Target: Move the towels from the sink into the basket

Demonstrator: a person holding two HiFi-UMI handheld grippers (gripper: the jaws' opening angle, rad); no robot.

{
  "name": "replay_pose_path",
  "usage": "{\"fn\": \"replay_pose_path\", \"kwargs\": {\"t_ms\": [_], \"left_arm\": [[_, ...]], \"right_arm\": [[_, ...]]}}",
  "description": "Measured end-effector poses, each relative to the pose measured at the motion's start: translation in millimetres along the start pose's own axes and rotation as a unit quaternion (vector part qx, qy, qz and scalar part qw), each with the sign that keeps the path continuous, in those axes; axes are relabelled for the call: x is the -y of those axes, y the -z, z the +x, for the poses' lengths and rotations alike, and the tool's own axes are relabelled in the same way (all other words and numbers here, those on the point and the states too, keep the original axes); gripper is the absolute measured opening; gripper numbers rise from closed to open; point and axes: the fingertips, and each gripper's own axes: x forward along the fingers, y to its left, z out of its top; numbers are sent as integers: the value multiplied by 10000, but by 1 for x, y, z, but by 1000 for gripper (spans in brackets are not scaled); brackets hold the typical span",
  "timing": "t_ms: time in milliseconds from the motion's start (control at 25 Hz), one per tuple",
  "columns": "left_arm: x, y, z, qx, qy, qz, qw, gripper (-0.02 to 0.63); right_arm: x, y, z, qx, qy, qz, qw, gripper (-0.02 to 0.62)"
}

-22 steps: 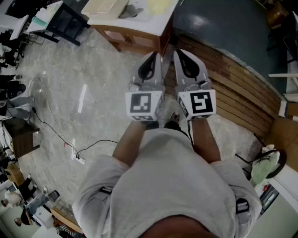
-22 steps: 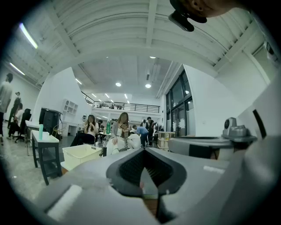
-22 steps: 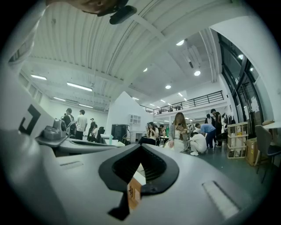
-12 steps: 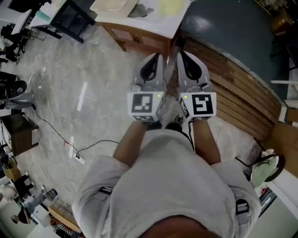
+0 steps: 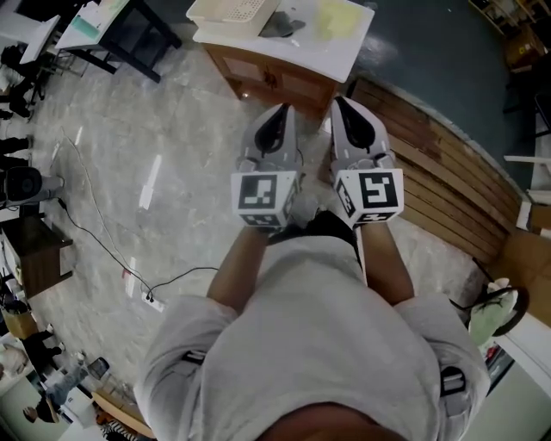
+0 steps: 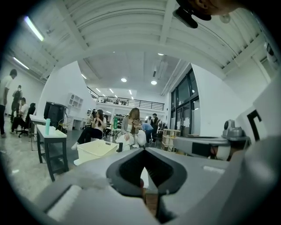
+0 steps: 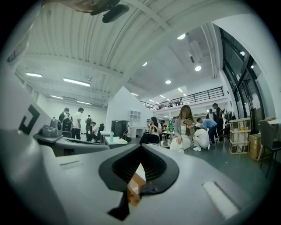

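Observation:
I hold both grippers level, side by side in front of the person's chest in the head view. My left gripper [image 5: 281, 110] and my right gripper [image 5: 343, 102] are both shut, with nothing between the jaws. Ahead of them stands a wooden cabinet [image 5: 277, 79] with a white top [image 5: 343, 55]. A white perforated basket [image 5: 231, 9] rests on its left part. Beside the basket lies a grey towel [image 5: 285, 26], and a pale yellow patch [image 5: 334, 17] is to its right. The left gripper view shows the closed jaws of the left gripper [image 6: 145, 151] and the cream basket [image 6: 94, 149] beyond. The sink is not clearly visible.
A curved slatted wooden platform [image 5: 441, 172] runs along the right. A cable with a power strip [image 5: 148, 298] lies on the marble floor at the left. A dark table [image 5: 129, 31] stands at the upper left. Seated people [image 6: 131, 128] are in the distant hall.
The cabinet with the basket has come further into the head view, lower in the frame. The two grippers have drawn slightly apart. Both stay shut.

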Motion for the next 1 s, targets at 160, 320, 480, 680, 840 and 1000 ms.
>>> {"fn": "replay_pose_path", "kwargs": {"t_ms": [160, 320, 480, 680, 840, 1000], "left_arm": [[-12, 4, 21, -35, 10, -98, 9999, 20], [-24, 10, 54, -124, -47, -126, 9998, 20], [-45, 10, 105, -241, -42, -40, 9997, 20], [-60, 5, 171, -431, -86, -45, 9990, 20], [-64, 18, 211, -684, -17, -5, 9977, 20], [-78, 28, 242, -890, 141, -67, 9959, 20]], "right_arm": [[6, 7, 25, -99, -65, -49, 9999, 6], [27, 12, 57, -130, -113, -36, 9998, 6], [55, 22, 101, -202, -123, 46, 9997, 6], [97, 32, 151, -343, -168, 107, 9992, 6], [133, 49, 184, -572, -37, 277, 9980, 6], [148, 68, 209, -820, 130, 383, 9958, 6]]}}
